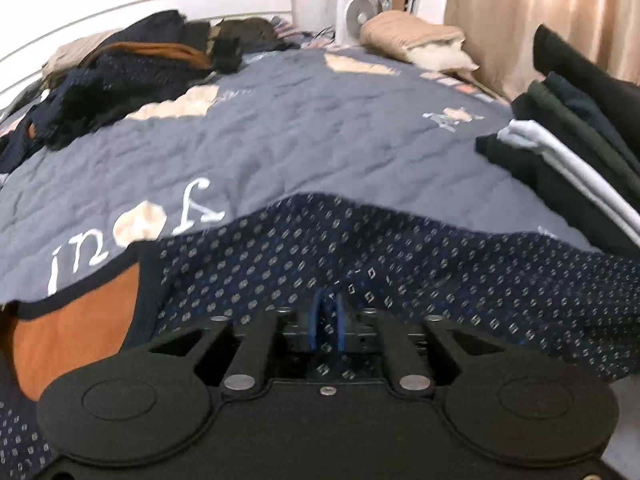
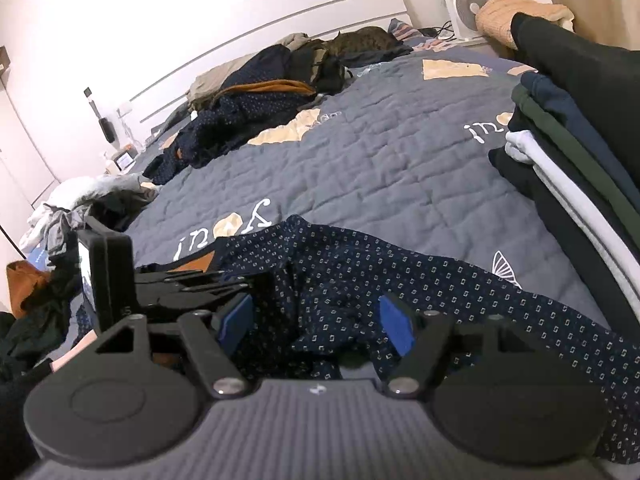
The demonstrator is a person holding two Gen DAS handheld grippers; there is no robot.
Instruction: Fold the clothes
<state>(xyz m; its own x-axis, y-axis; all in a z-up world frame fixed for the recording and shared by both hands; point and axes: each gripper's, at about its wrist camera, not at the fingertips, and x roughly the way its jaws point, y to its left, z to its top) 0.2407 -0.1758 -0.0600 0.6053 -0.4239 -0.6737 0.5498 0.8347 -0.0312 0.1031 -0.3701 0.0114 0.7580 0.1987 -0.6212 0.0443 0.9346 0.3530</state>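
The left tongs (image 1: 328,320) are nearly pressed together, pinching a fold of the navy patterned shirt with the brown lining (image 1: 360,256), which lies spread on the near edge of the grey quilted bed cover (image 1: 304,132). The right tongs (image 2: 316,324) stand spread over the same shirt, gripping nothing. A stack of folded dark and white clothes (image 2: 568,168) sits at the right.

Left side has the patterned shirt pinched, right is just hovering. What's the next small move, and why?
Probably close the right hand-held gripper on the navy patterned shirt. Its blue pads stand wide apart with bunched fabric between them, while the left hand-held gripper already pinches the cloth. Two grips would let you spread it flat on the grey quilt.
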